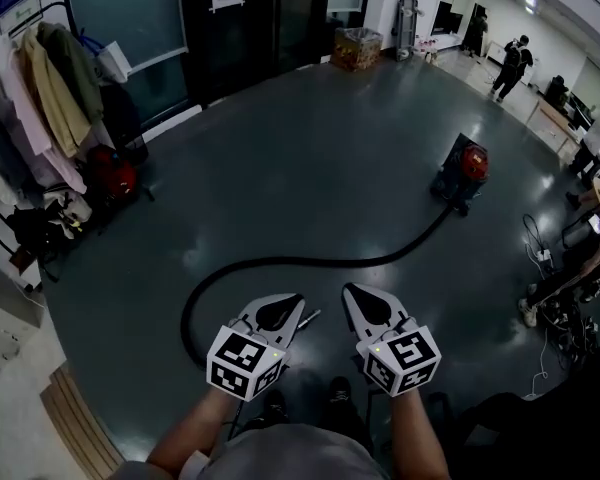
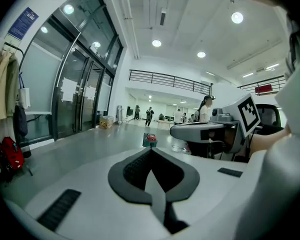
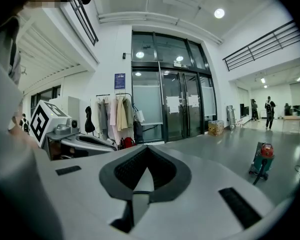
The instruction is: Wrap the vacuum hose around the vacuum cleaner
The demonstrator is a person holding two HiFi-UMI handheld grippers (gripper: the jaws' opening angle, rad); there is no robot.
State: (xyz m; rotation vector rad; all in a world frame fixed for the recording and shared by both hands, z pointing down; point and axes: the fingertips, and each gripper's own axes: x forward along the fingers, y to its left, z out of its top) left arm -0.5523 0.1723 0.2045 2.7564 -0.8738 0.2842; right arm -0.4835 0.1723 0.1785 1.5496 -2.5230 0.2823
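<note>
Ahead, the hose (image 1: 320, 262) loops toward the vacuum cleaner (image 1: 466, 173) at two o'clock; left gripper (image 1: 296, 304) and right gripper (image 1: 349, 292), jaws closed on nothing, could only nudge it unless opened.

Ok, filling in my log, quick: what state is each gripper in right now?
Left gripper: closed, holding nothing.
Right gripper: closed, holding nothing.

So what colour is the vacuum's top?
Red; the vacuum cleaner shows best in right gripper view.
</note>
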